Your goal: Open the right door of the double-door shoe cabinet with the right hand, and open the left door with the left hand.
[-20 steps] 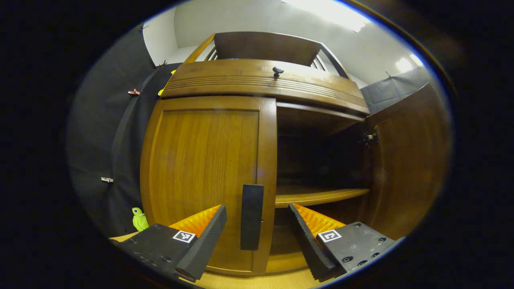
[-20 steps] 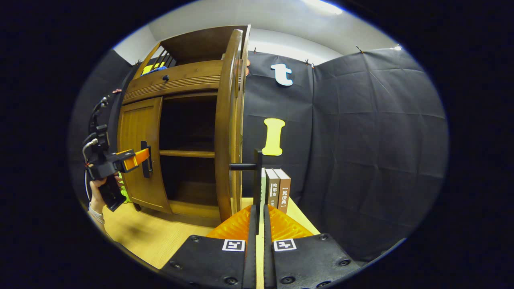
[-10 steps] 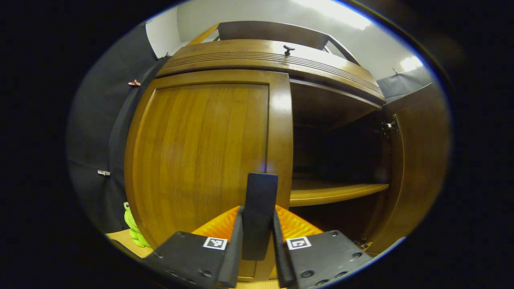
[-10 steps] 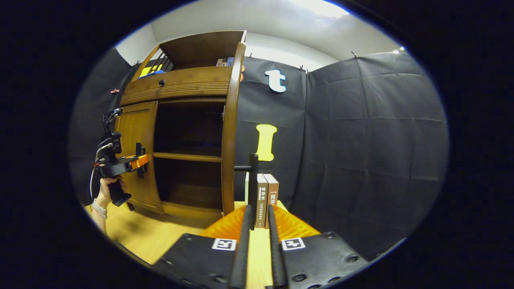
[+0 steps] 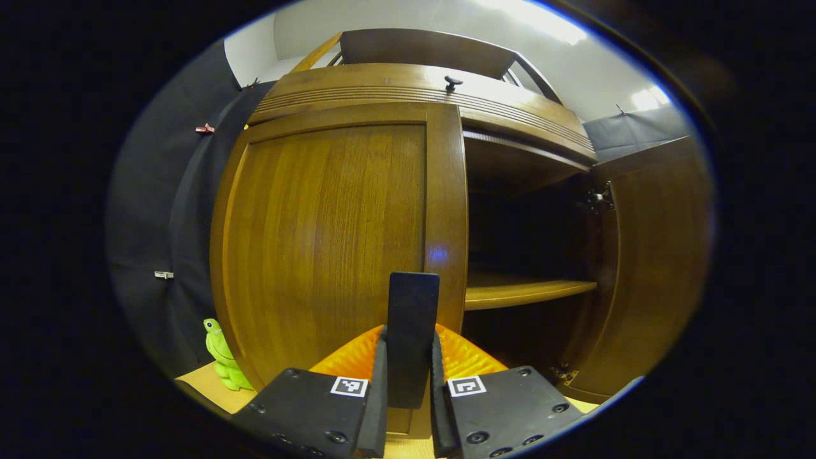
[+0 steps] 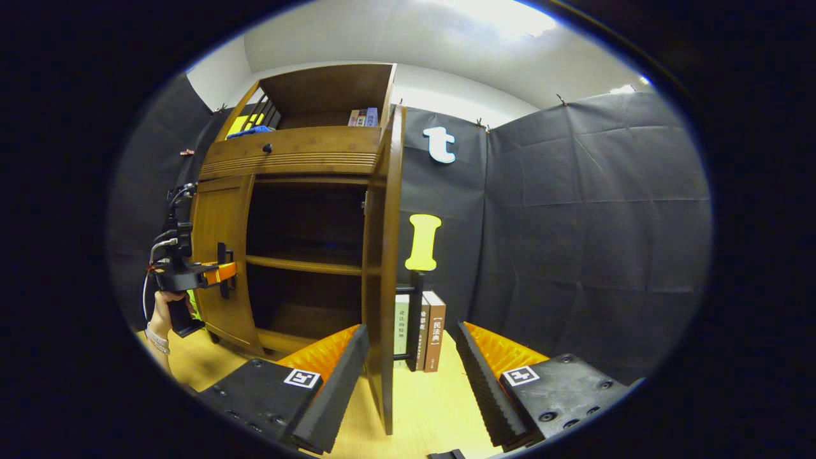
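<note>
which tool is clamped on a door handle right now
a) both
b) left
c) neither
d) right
b: in the left gripper view the left tool has both fingers pressed on the left door's handle, while the right tool stands open around the right door's edge.

Brown grained wood cabinet; black door handle; green toy frog; black cloth wall

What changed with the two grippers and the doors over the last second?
The left gripper moved in and shut on the left door handle. The right gripper opened, letting go of the right door handle, and backed off. The left door stayed closed and the right door stayed swung open.
</note>
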